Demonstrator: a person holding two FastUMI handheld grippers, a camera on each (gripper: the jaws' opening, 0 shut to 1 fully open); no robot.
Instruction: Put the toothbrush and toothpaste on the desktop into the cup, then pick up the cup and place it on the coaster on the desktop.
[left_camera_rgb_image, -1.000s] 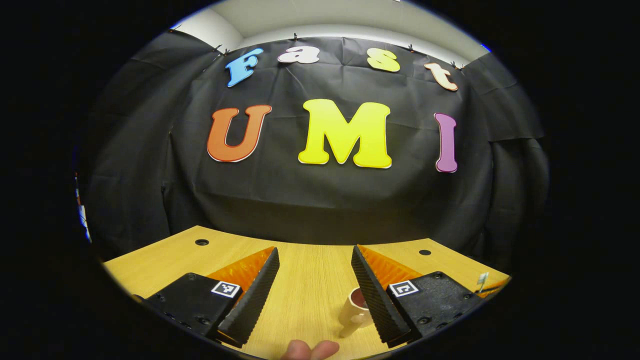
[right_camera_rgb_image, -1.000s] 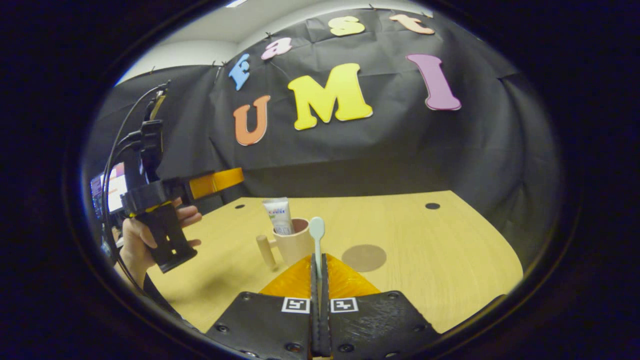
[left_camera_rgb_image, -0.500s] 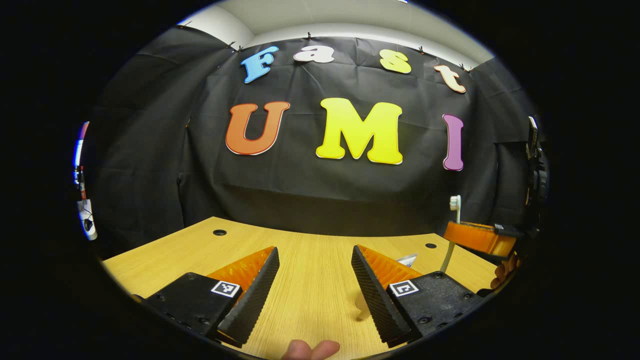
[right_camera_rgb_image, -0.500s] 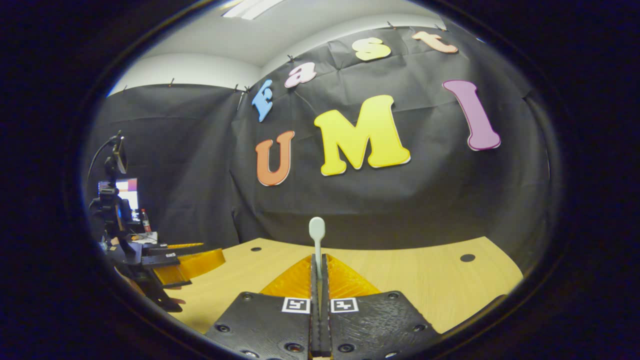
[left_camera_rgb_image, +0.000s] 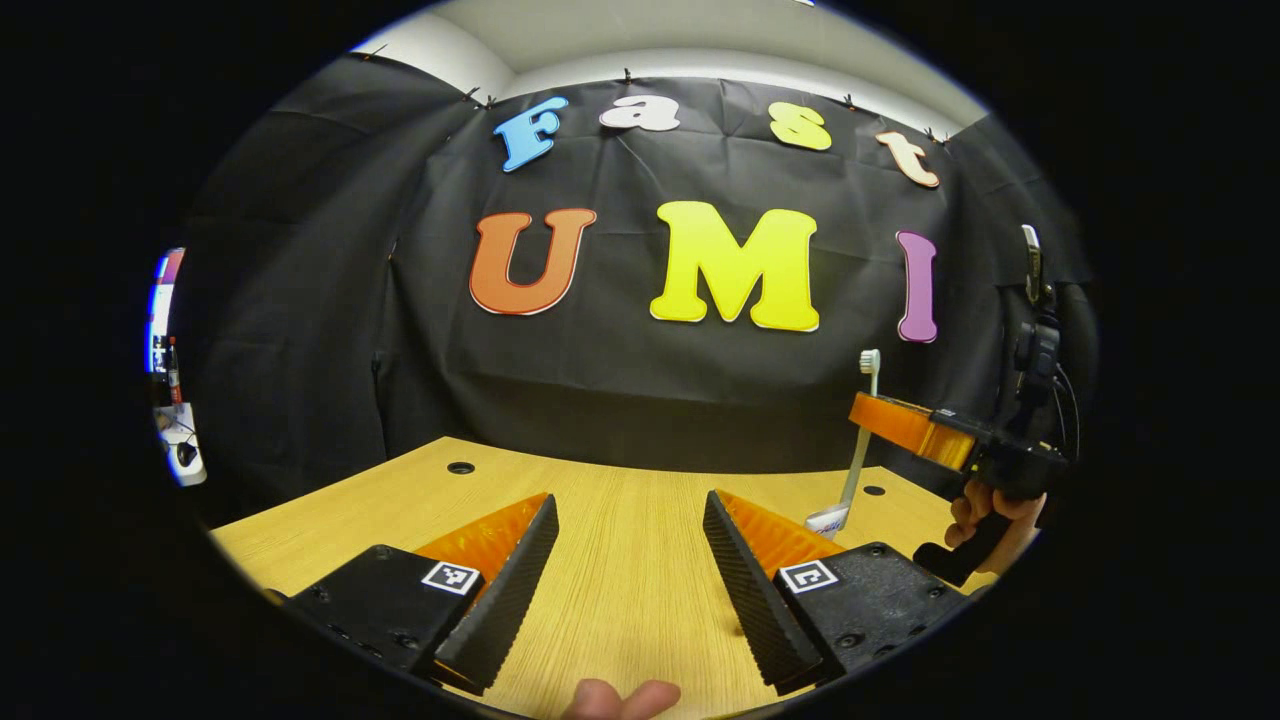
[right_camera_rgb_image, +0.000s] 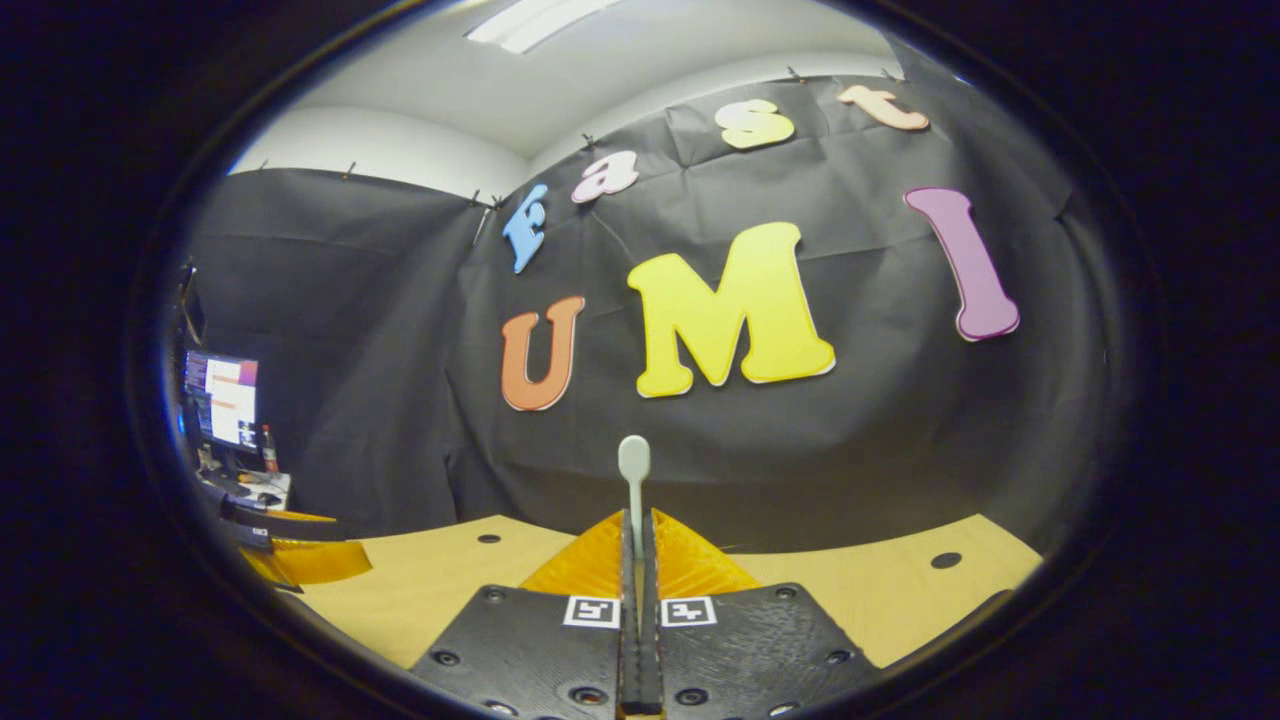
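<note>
Right tool (right_camera_rgb_image: 637, 560) clamps the toothbrush (right_camera_rgb_image: 634, 470) upright

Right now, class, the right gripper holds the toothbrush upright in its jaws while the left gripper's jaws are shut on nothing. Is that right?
Not quite. The left gripper has its jaws open, as the left gripper view shows. The right gripper does hold the toothbrush upright.

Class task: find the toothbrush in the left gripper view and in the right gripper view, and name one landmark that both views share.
Left gripper view: toothbrush stands at right, head up, held by the right gripper.
Right gripper view: toothbrush rises at bottom centre from between that gripper's shut fingers.
Shared landmark: the wooden desktop.
</note>
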